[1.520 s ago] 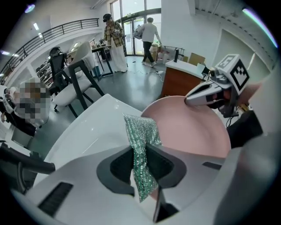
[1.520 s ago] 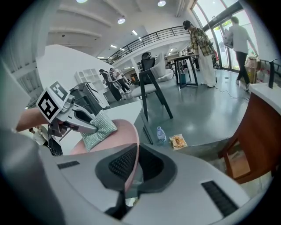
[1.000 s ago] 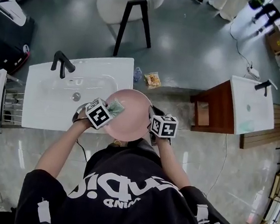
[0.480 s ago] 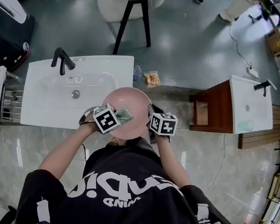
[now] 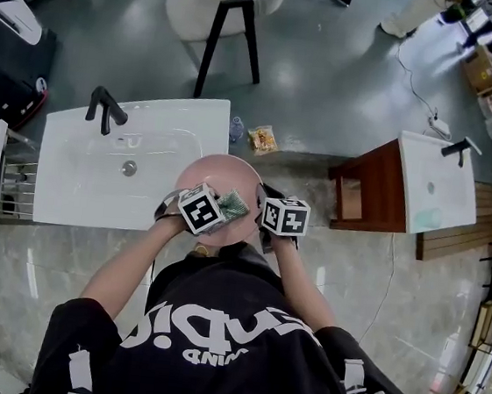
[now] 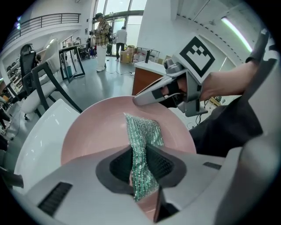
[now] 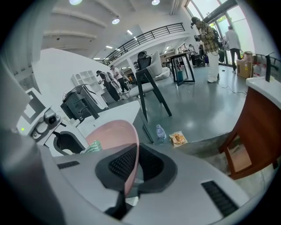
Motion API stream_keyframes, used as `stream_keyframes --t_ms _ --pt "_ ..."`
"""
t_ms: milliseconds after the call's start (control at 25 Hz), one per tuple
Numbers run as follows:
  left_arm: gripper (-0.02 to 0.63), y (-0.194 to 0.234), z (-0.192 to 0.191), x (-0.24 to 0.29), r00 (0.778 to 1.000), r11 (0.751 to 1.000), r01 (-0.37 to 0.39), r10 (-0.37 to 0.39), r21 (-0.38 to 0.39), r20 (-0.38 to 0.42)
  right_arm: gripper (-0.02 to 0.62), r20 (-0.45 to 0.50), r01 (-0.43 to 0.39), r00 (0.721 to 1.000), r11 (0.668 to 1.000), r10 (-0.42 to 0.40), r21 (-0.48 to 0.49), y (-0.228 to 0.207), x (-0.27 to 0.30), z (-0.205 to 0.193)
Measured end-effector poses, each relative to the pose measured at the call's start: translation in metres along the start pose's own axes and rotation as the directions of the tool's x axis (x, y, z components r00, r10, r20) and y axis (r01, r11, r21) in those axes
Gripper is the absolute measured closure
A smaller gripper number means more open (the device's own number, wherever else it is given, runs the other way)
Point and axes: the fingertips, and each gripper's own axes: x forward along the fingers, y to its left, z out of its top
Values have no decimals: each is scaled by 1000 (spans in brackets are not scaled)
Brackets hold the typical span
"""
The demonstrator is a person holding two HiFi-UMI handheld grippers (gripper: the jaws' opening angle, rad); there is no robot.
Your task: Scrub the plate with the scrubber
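A round pink plate (image 5: 213, 177) is held up just off the right end of the white sink (image 5: 80, 182). My right gripper (image 5: 264, 195) is shut on the plate's right rim; in the right gripper view the thin pink edge (image 7: 131, 163) runs between the jaws. My left gripper (image 5: 225, 207) is shut on a green mesh scrubber (image 5: 235, 203). The scrubber (image 6: 143, 132) lies flat on the plate's (image 6: 92, 132) inner face, right of the middle. The right gripper (image 6: 142, 96) shows at the far rim in the left gripper view.
A black tap (image 5: 106, 107) stands on the sink. A water bottle (image 5: 235, 130) and a snack packet (image 5: 262, 139) lie on the floor beyond the plate. A chair (image 5: 222, 8) stands further off. A wooden cabinet (image 5: 372, 193) with a second basin (image 5: 437, 183) is on the right.
My left gripper has slid the scrubber to the right across the plate, closer to the right gripper. The right gripper and the plate have kept still.
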Motion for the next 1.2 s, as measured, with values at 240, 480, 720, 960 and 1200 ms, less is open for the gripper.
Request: stream_keyframes --t_ms 240,480,720,960,1200 --pt "511 22 23 8 999 998 -33 35 -52 39 569 -21 -22 1000 1000 22 6 0 -1 -4" --pt "511 46 33 9 992 992 -107 110 -66 55 569 -29 -19 999 1000 19 5 -1 -1 -7" --pt "511 80 32 -4 978 977 -201 205 -71 50 569 -14 -23 1000 1000 23 0 2 -1 -6" --pt "511 106 25 -16 960 960 -279 279 -2 7 569 -9 -15 1000 1000 15 -15 4 -1 -3" --pt "511 124 1 -31 941 942 -335 336 29 -43 569 5 -7 1000 1000 8 -13 3 -1 -4"
